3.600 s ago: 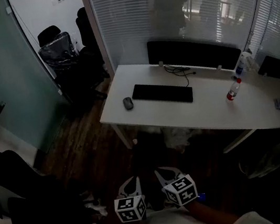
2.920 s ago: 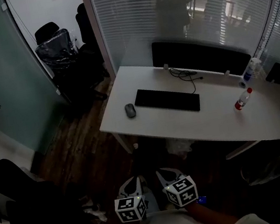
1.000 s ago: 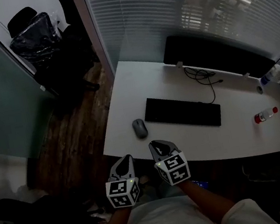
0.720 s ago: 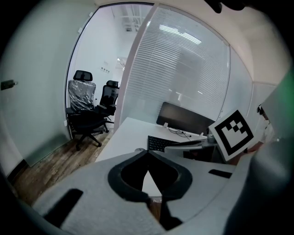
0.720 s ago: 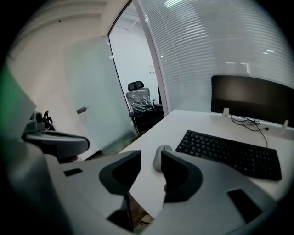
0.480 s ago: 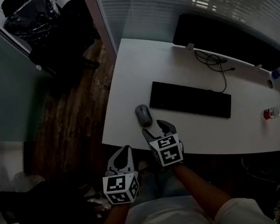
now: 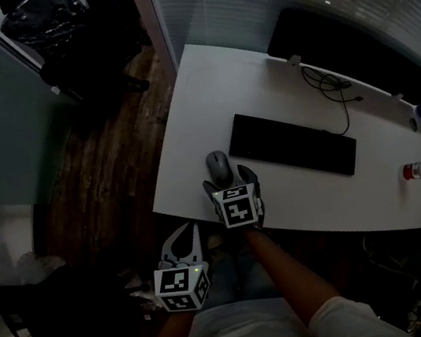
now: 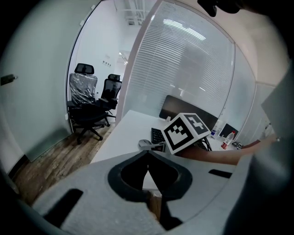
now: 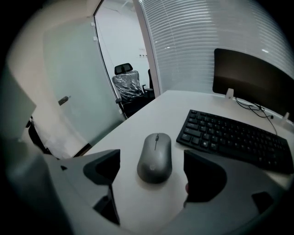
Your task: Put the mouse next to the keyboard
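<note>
A grey mouse (image 7: 218, 165) lies on the white table (image 7: 193, 110), just left of the black keyboard (image 7: 293, 144) and a small gap away from it. My right gripper (image 7: 229, 181) reaches over the table's near edge. Its jaws are opening and stand on either side of the mouse (image 9: 155, 158) without touching it. The keyboard (image 9: 234, 137) runs off to the right in the right gripper view. My left gripper (image 7: 183, 240) hangs below the table edge, off the table, with its jaws (image 8: 148, 167) shut on nothing.
A dark monitor (image 7: 351, 52) stands along the table's far edge, with a cable (image 7: 333, 91) in front of it. A bottle (image 7: 420, 168) lies at the right. Black office chairs (image 8: 89, 114) stand on the wooden floor (image 7: 109, 181) at the left, by a glass wall.
My right gripper has moved forward over the table edge up to the mouse and its jaws have spread apart. The left gripper has stayed low by the person's body.
</note>
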Motion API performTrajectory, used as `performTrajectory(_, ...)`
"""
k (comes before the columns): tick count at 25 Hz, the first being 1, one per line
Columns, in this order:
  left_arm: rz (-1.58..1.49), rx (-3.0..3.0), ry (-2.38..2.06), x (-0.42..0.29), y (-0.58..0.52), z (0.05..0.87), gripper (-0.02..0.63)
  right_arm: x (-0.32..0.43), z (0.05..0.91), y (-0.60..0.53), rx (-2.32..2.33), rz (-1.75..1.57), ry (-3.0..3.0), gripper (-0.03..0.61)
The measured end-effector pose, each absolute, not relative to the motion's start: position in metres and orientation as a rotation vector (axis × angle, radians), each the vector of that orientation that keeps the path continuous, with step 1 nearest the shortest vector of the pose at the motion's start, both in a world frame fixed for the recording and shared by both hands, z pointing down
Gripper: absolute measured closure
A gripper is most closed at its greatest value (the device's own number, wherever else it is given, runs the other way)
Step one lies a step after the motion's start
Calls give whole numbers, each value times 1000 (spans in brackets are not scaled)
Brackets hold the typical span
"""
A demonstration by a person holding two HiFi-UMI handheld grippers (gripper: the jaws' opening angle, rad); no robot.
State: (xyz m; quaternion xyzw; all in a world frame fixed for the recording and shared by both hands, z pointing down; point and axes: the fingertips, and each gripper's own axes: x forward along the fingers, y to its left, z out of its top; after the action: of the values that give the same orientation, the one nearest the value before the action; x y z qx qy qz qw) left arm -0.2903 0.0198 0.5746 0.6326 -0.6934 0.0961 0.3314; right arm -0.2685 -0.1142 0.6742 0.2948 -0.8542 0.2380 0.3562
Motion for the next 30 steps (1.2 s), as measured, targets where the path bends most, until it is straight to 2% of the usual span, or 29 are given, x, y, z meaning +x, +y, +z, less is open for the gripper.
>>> performTrajectory(16, 248, 1596, -1838, -312, 23, 588, 609, -280, 710, -135, 807, 487, -2097, 179)
performTrajectory(17, 246, 1593, -1838, -313, 23, 588, 609, -280, 709, -135, 807, 485, -2097, 194)
performTrajectory(18, 244, 1589, -1837, -314, 23, 588, 608, -281, 708, -135, 808, 484, -2096, 266)
performTrajectory(19, 242, 1587, -1837, -314, 24, 588, 609, -281, 707, -135, 809, 487, -2095, 276)
performTrajectory(30, 238, 1576, -1846, -317, 27, 589, 609, -279, 700, -132, 804, 504, -2113, 285)
